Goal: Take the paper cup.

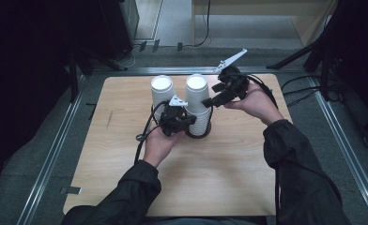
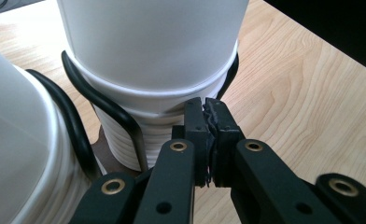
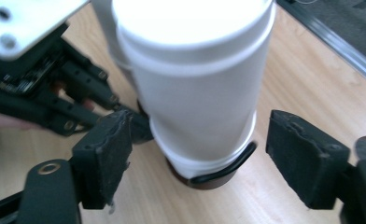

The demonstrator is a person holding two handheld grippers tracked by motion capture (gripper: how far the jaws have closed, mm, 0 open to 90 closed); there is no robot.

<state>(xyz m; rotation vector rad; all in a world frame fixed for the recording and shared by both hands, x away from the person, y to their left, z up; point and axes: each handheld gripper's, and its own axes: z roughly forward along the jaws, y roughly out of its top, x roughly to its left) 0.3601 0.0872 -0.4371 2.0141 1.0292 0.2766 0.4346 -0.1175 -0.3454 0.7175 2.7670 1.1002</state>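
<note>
Two tall stacks of white paper cups are seen upright near the far middle of the pale wooden tabletop (image 1: 126,187), each seated in a dark round holder with black wire loops. The right-hand stack of white cups (image 1: 197,101) stands in the dark holder base (image 1: 198,132); the left-hand stack of white cups (image 1: 162,93) stands just beside it. The left gripper (image 1: 184,121) is held low against the near side of the right-hand stack, and in the left gripper view its fingers (image 2: 196,122) are drawn together with no gap between the pads, their tips at the ribbed rims (image 2: 125,144) low on the stack (whether anything thin is pinched between them cannot be told). The right gripper (image 1: 209,101) approaches from the right side of the same stack; in the right gripper view its fingers (image 3: 107,154) are spread wide, one on each side of the cup wall (image 3: 195,93) and clear of it. The long axis of the stack is vertical and lies directly ahead, between the open fingers, so a closing of the right gripper would likely meet the upper cups squarely.
</note>
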